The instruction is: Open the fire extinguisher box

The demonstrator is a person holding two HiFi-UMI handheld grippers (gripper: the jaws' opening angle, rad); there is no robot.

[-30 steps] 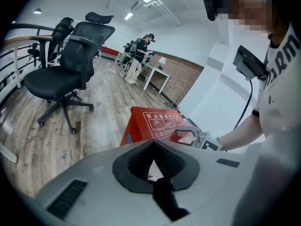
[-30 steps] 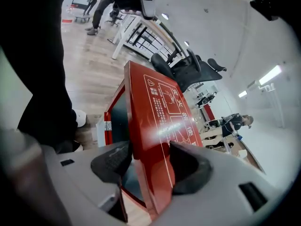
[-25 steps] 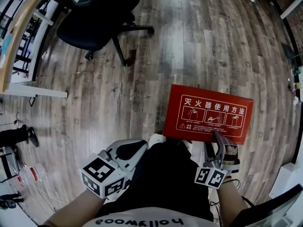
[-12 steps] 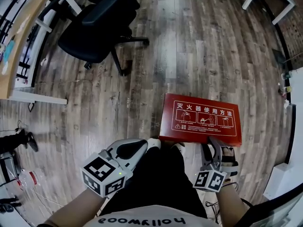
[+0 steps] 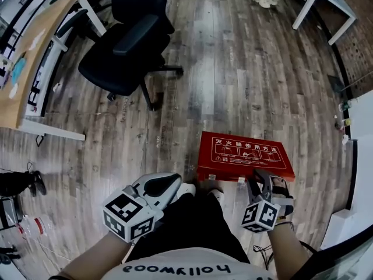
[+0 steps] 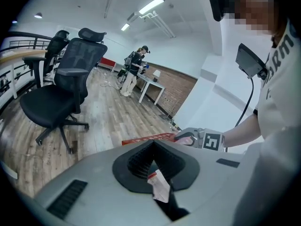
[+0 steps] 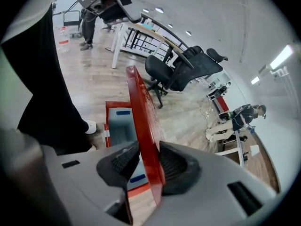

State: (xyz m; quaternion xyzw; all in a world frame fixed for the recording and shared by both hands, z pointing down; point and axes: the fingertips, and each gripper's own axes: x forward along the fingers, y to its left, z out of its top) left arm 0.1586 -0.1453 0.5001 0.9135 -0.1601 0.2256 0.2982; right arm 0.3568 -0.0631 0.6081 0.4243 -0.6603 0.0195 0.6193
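Lid [image 5: 245, 153]: flat red panel, tilted up.
My right gripper [image 7: 149, 163]: ribbed jaws, just now closing, pinch its thin edge.
My left gripper [image 6: 151, 149]: jaws together, empty.

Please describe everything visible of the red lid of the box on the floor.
The lid is a flat red panel, seemingly metal, with white print and pictures on top. It is raised and tilted above the pale inside of the box. The right gripper, whose jaws have just been closing, grips its near edge.

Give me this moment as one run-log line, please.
phase: opening | right tool: jaws just closing, clamped on red lid edge | left tool: shut, empty | box: partly open
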